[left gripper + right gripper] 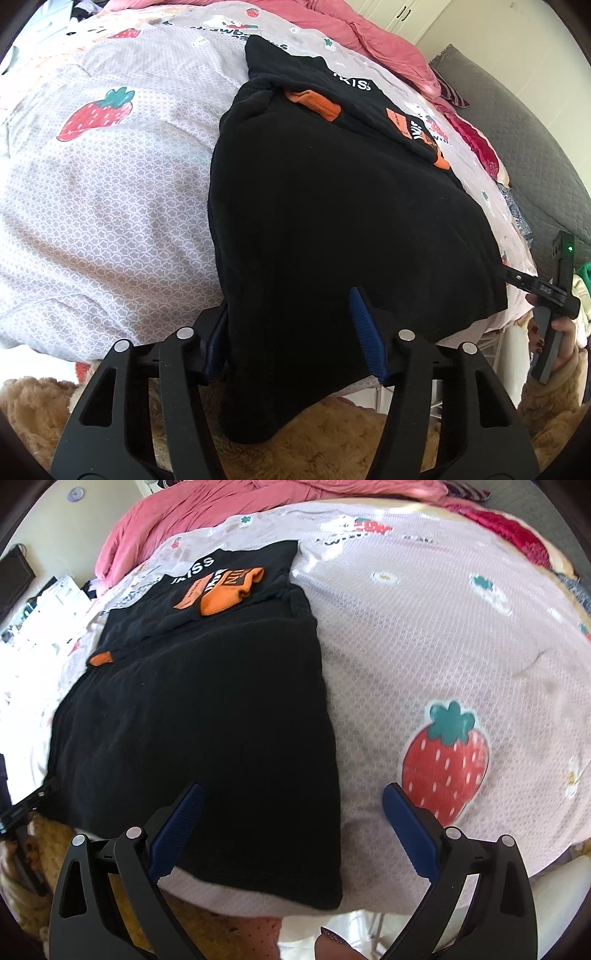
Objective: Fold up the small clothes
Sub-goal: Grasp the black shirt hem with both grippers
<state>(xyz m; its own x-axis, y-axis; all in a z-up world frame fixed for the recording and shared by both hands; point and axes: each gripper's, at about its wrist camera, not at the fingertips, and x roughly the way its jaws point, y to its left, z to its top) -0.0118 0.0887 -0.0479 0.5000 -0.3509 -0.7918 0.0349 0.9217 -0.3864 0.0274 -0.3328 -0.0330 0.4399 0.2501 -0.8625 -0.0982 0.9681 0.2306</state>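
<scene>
A small black shirt (332,192) with orange cuffs (317,103) and white lettering lies on the strawberry-print bedspread (110,206). Its lower corner hangs over the bed's near edge between my left gripper's (291,332) blue pads (364,332); the jaws stand apart around the cloth. In the right wrist view the same shirt (199,731) lies flat at left. My right gripper (293,823) is open just above the shirt's near right corner, one pad (181,823) over the cloth, the other (410,830) over the bedspread. The right gripper also shows in the left wrist view (546,295).
A pink quilt (229,502) is bunched at the far side of the bed. A grey quilted cover (517,140) lies to the right. A tan fuzzy sleeve or blanket (332,443) is below the bed's edge. Red cloth (513,535) lies at the far right.
</scene>
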